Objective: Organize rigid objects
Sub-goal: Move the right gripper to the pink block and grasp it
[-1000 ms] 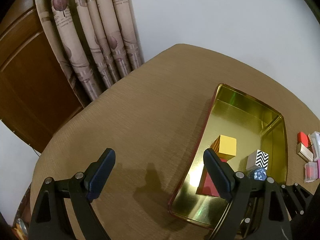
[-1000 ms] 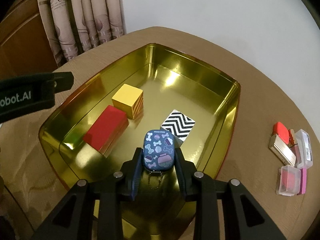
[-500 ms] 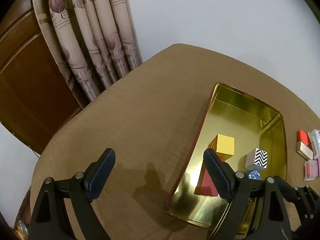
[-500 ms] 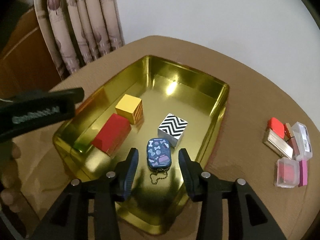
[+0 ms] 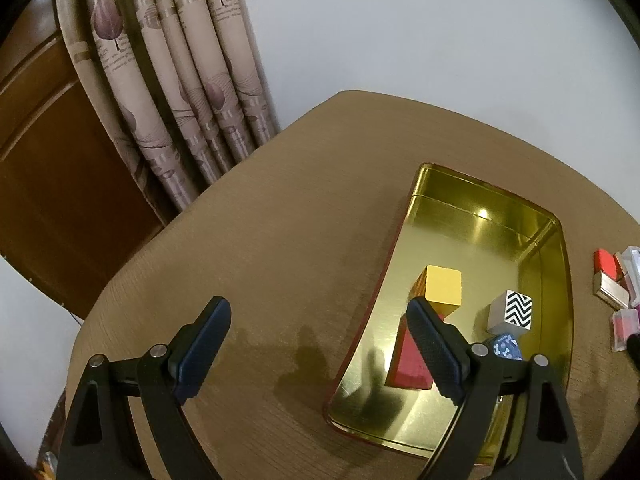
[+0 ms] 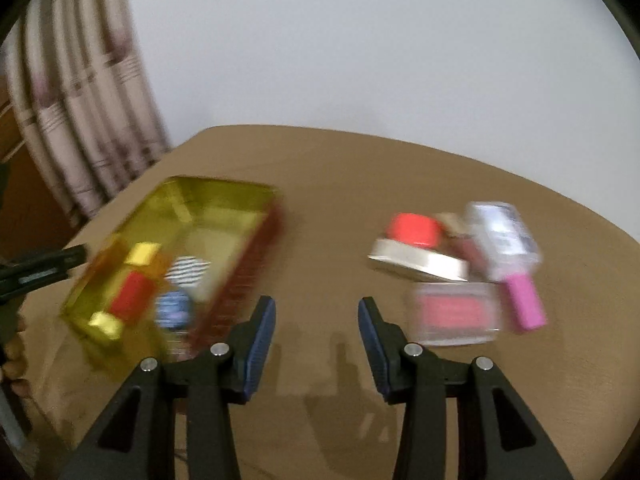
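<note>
Swinging off the gold tin (image 6: 224, 216), the right claw (image 6: 316, 344) had just spread its jaws, nothing between them, leaving the blue patterned case (image 6: 173, 309) inside. Its view, blurred, showed the cosmetics pile (image 6: 456, 268) ahead and to its right, the pink compact (image 6: 456, 312) nearest. In the left view, the left claw (image 5: 316, 356) hung wide apart and empty beside the tin, farther from that pile.

A: Tin tray (image 5: 556, 240), lower right of the left wrist view: glossy gold metal, mirror-like. Table (image 5: 260, 240)?
B: Matt brown, fine woven grain. Curtain (image 5: 180, 80), upper left: printed cloth. Gripper pads (image 5: 432, 344): dark textured rubbery plastic.
</note>
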{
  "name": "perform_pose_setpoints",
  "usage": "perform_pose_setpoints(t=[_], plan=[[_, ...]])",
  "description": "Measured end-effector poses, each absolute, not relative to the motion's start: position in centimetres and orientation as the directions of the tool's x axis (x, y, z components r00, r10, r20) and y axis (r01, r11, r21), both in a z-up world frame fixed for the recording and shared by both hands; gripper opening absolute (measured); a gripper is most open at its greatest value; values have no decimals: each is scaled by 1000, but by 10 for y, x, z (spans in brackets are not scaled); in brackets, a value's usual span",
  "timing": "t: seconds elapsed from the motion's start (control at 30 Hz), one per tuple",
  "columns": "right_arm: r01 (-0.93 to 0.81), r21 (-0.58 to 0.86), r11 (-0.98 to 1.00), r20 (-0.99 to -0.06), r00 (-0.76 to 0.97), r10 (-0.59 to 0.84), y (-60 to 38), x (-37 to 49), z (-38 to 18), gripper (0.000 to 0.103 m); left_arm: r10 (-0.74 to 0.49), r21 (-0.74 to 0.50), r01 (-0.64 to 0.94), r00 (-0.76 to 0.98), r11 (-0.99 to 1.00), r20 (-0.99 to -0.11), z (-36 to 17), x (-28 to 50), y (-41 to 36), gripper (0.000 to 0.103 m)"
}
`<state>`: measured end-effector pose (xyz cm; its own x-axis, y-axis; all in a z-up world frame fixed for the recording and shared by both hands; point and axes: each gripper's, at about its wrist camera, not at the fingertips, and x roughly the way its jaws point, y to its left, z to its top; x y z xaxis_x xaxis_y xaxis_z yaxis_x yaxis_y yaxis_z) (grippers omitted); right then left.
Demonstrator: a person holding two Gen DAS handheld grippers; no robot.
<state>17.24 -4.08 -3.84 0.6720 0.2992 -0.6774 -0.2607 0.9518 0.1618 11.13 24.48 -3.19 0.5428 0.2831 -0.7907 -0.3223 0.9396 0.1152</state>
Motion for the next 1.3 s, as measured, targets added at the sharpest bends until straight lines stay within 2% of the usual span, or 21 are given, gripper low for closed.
perform_pose_setpoints(t=[0.3,0.73,0.93,1.1,1.17,1.23,1.3], plan=[[-56,103,993,-715,690,113,-152,200,-64,44,294,152,-289,549,945,-783,-33,112,233,88],[-57,122,991,-760,637,130,-187,236,-112,46,288,195,-218,588,956,-756,-33,109,212,88],[-75,103,992,-745,655,127,-186,245,-122,46,269,188,-195,603,963,-751,-34,108,205,88],[-84,102,991,-734,667,132,-186,241,-124,46,300,229,-195,594,954,-747,-40,107,198,88],[-80,103,991,-734,667,130,-187,240,-125,45,316,252,-191,587,949,-745,-43,107,195,88],[-78,100,992,-733,669,126,-188,238,-124,34,325,265,-189,592,946,-737,-43,105,192,88],[-85,101,991,-732,669,132,-186,237,-125,30,321,263,-185,591,947,-740,-43,103,189,88]])
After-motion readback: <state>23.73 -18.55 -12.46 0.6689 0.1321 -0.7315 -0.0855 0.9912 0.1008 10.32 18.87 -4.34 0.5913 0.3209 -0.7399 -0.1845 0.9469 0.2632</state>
